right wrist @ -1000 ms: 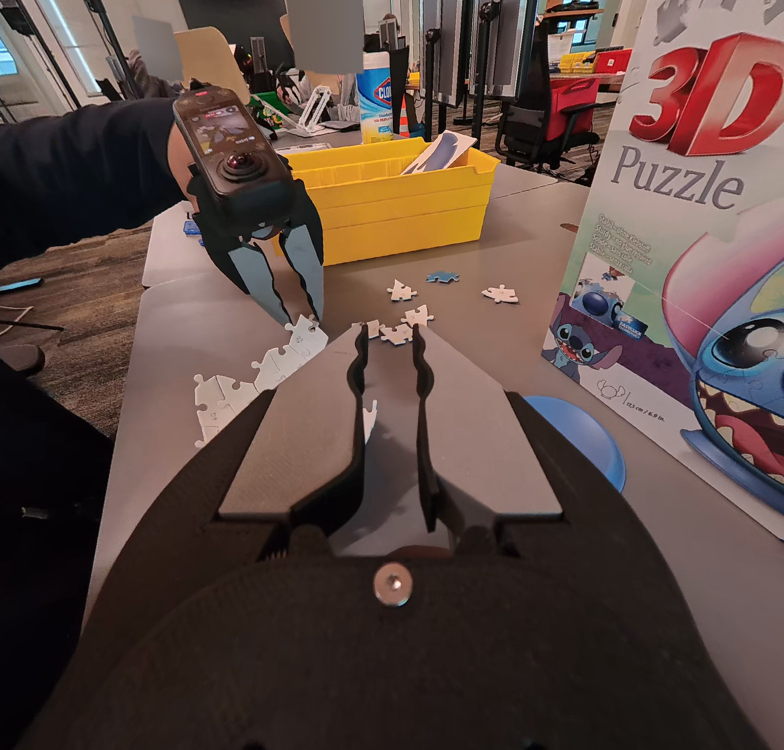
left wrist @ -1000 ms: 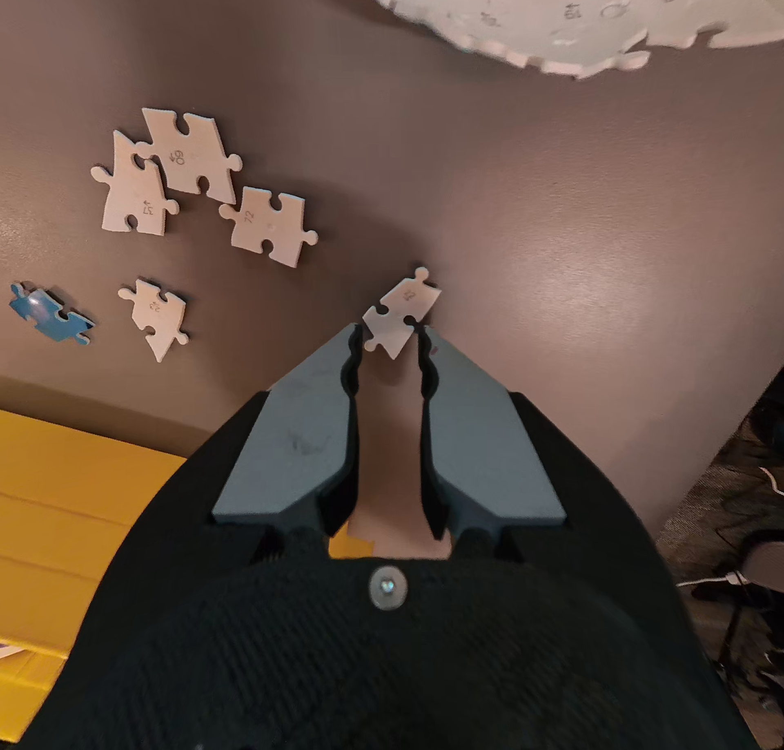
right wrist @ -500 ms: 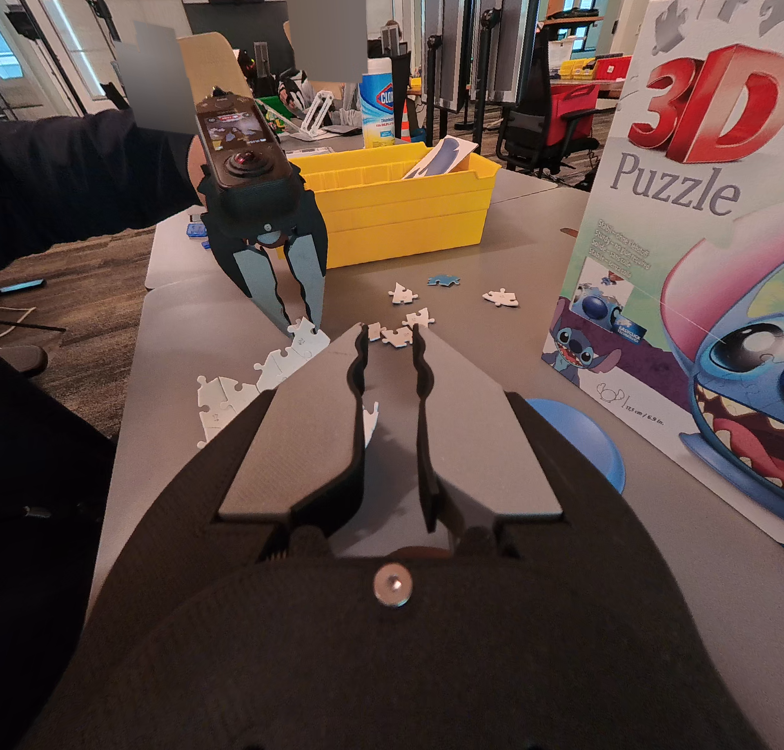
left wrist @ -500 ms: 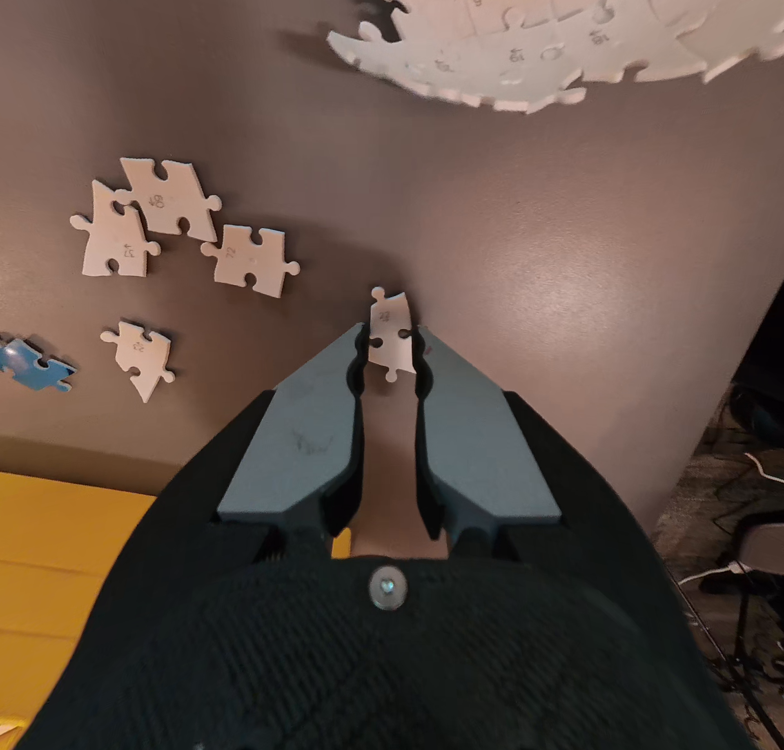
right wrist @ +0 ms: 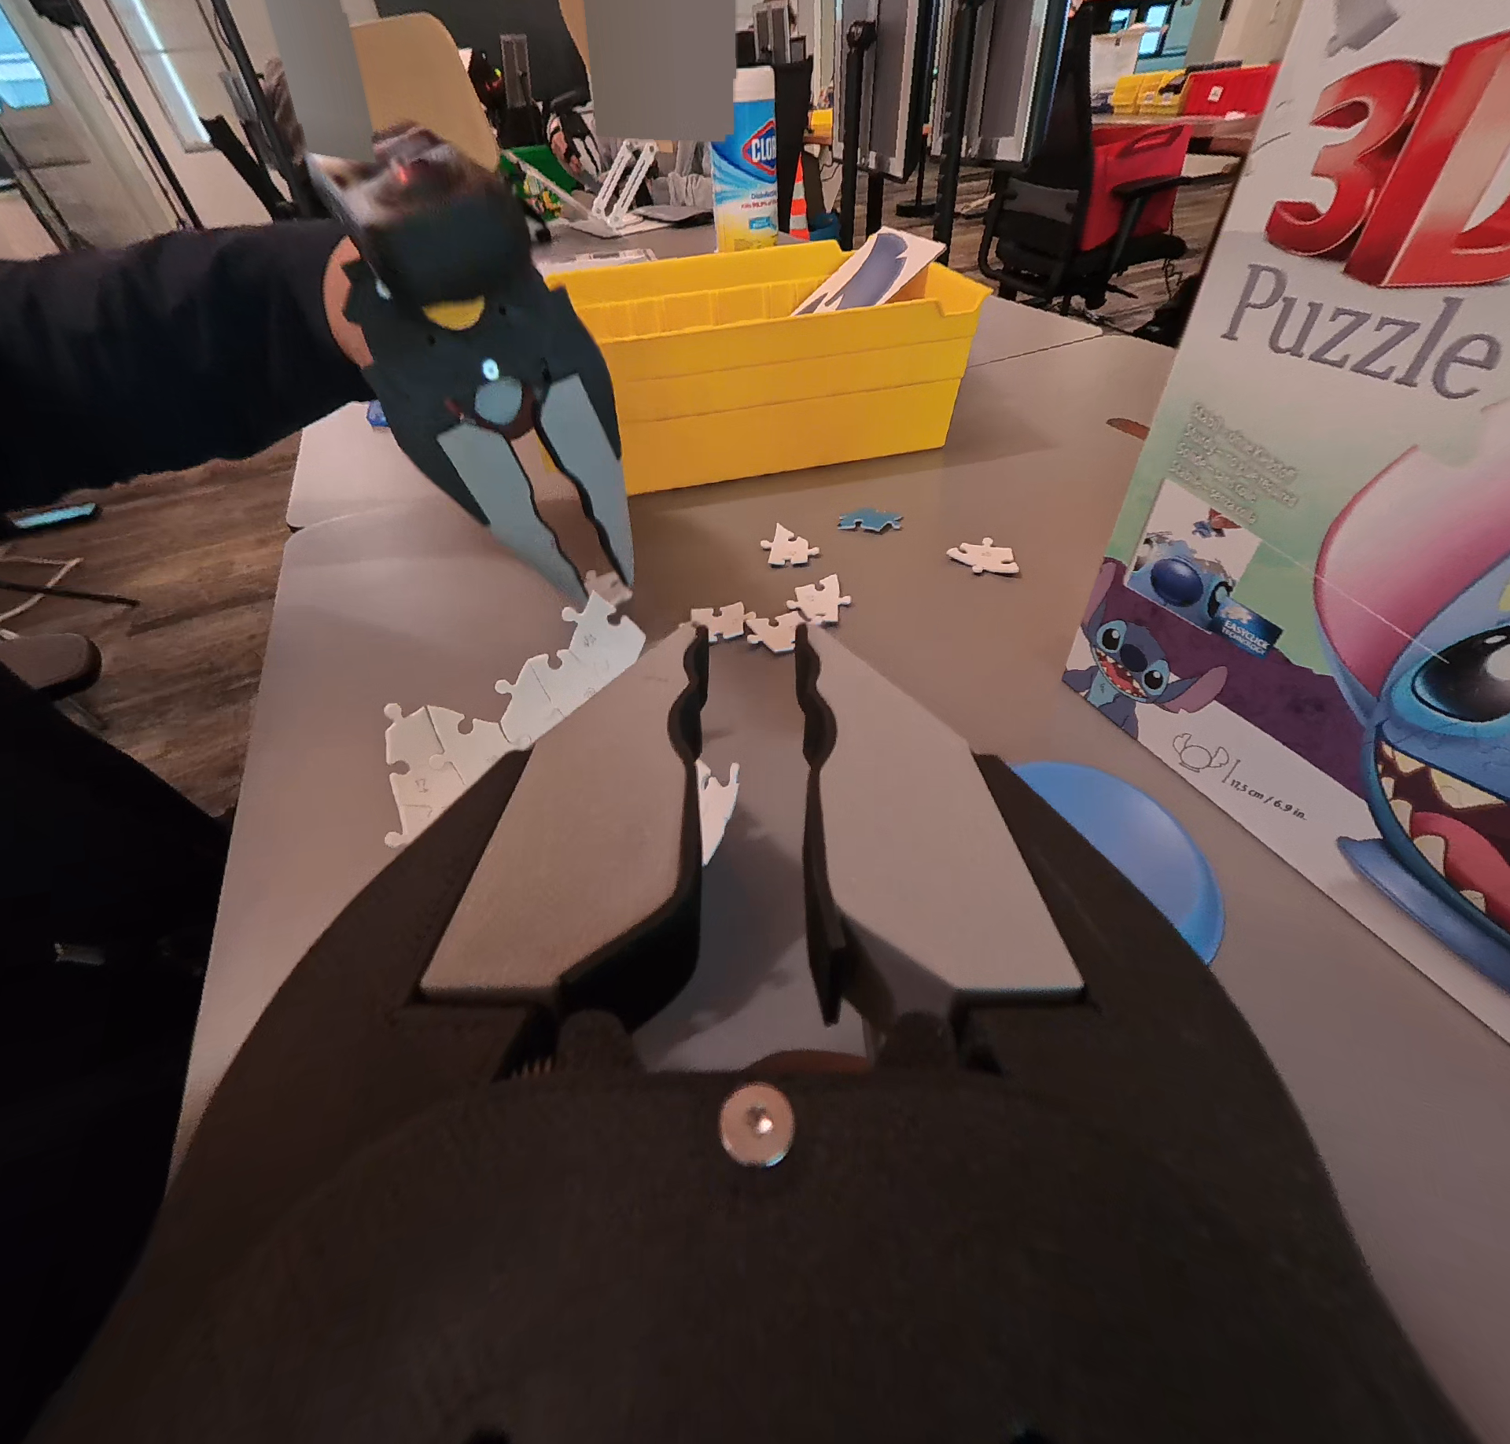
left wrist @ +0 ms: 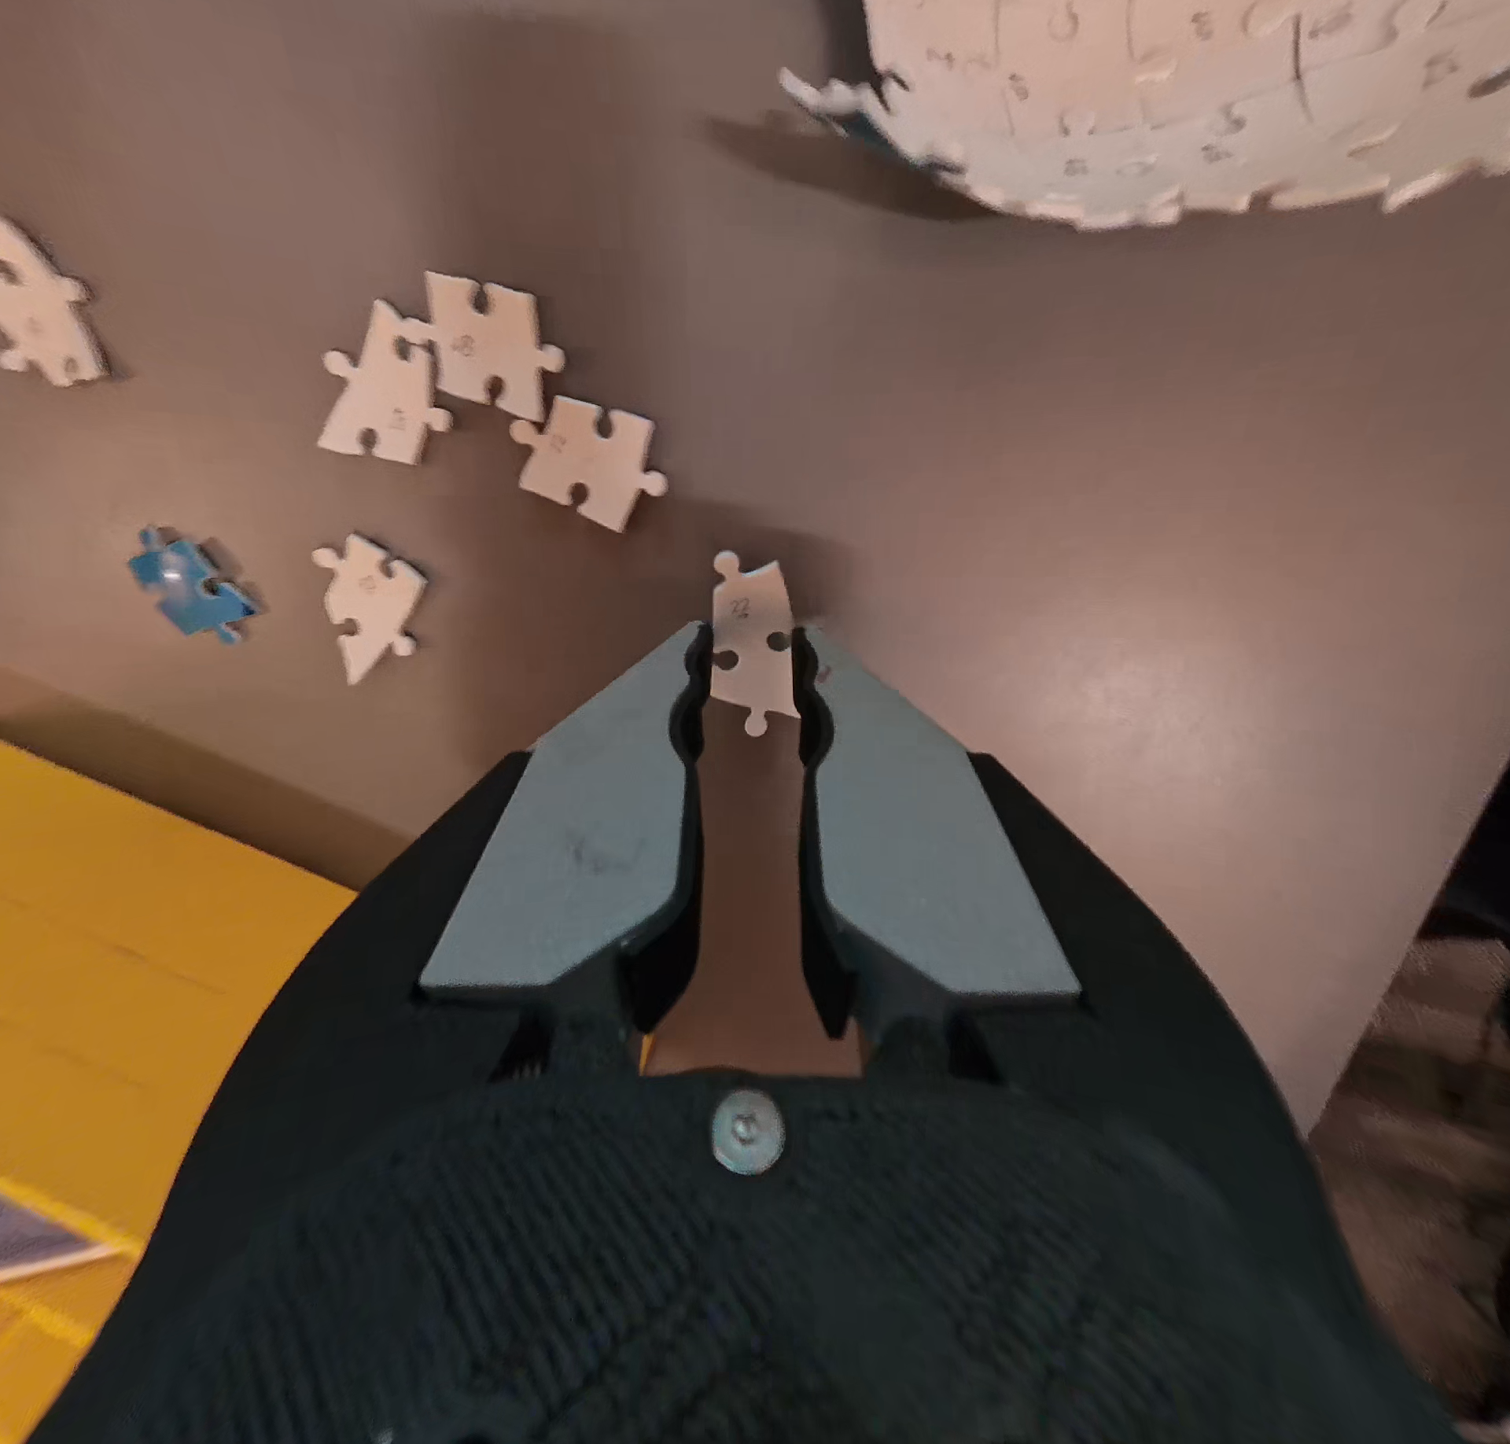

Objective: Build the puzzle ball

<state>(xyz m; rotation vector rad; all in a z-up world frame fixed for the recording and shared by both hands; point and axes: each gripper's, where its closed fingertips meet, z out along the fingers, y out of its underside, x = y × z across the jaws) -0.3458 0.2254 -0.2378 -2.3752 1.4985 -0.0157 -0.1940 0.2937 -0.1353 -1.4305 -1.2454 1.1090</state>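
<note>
My left gripper [left wrist: 750,638] is shut on a small white puzzle piece [left wrist: 752,653], held upright above the grey table [left wrist: 1062,506]. The partly built white puzzle shell [left wrist: 1185,81] is ahead of it to the upper right. In the right wrist view the left gripper [right wrist: 609,583] brings that piece [right wrist: 609,585] against the top edge of the shell [right wrist: 507,718]. My right gripper [right wrist: 748,637] hovers over the shell's near side. Its jaws stand a narrow gap apart with nothing spanning them. Part of the shell is hidden under it.
Several loose white pieces [left wrist: 482,391] and one blue piece [left wrist: 192,583] lie on the table left of the left gripper. A yellow bin [right wrist: 776,391] stands behind. The puzzle box [right wrist: 1307,506] stands at the right, with a blue dome [right wrist: 1144,849] in front of it. Spacing between my two grippers at the tips: around 20 centimetres. The partly built white puzzle shell [left wrist: 1185,81] is about 12 centimetres from both grippers' fingertips.
The held piece has turned upright between the left jaws. The left gripper has tilted and moved toward the shell's top edge. The right gripper has not moved.
</note>
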